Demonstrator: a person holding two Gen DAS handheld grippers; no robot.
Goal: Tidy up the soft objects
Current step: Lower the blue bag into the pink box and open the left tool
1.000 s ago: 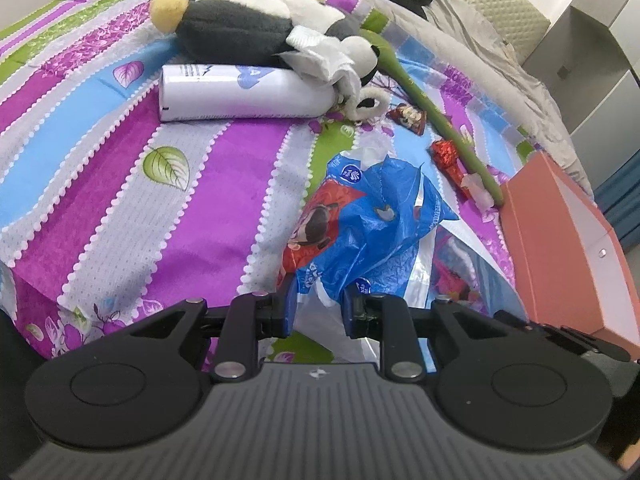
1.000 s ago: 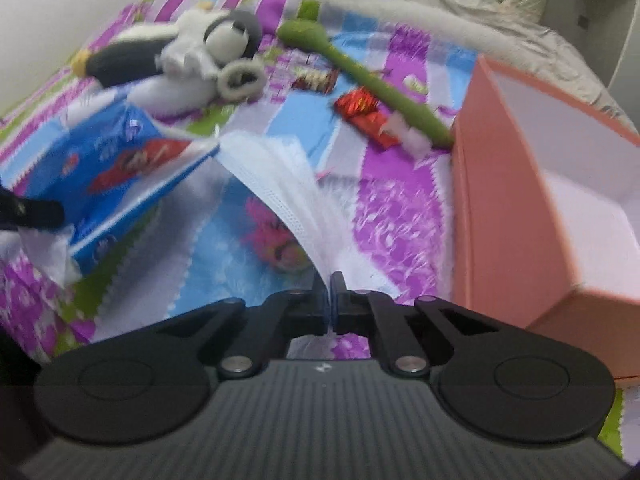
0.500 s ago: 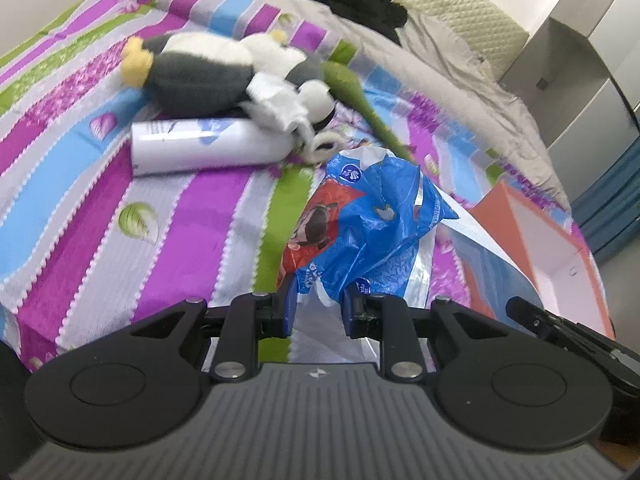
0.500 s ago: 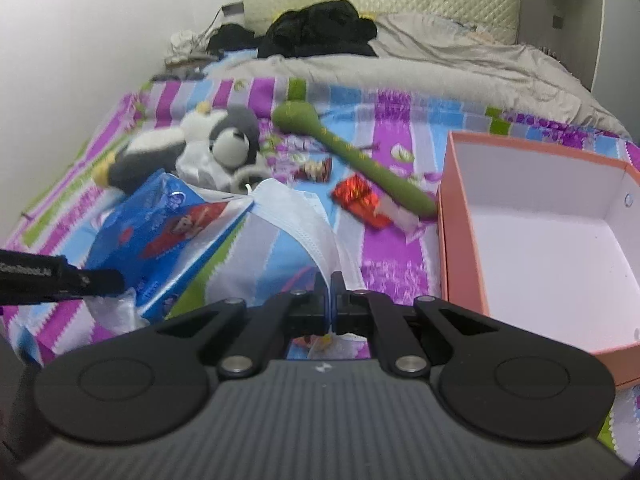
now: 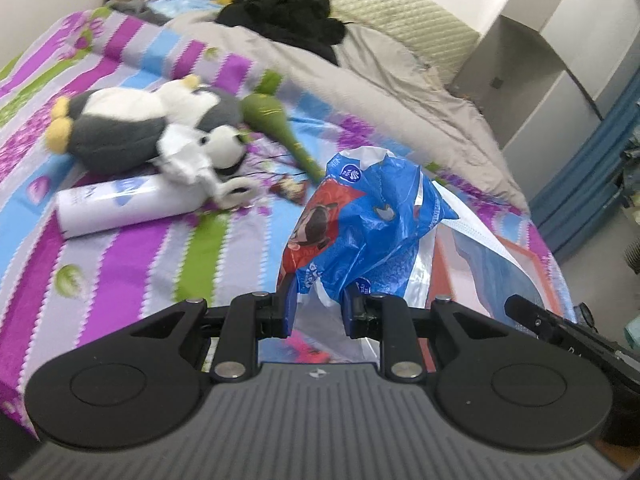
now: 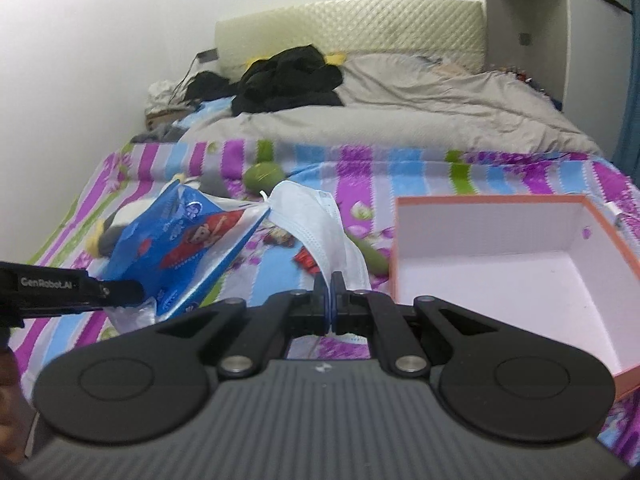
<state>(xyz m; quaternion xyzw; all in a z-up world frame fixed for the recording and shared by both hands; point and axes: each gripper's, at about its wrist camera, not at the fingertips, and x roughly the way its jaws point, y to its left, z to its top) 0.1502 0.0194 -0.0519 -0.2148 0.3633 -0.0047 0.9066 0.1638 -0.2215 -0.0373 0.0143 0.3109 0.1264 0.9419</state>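
Bag and mask have lifted off the striped bedspread (image 5: 120,288): your left gripper (image 5: 316,312) pinches the blue plastic bag (image 5: 368,224), your right gripper (image 6: 331,308) the face mask (image 6: 320,224) (half drawn out), beside the open orange box (image 6: 520,256).

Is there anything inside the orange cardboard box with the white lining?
No, the orange cardboard box shows only its bare white floor and walls.

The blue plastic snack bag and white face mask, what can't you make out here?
- Left wrist view: blue plastic snack bag hides most of the white face mask and the orange cardboard box.
- Right wrist view: bag's print blurred, unreadable; box cut by the right edge.
- Bag's contents: hidden.
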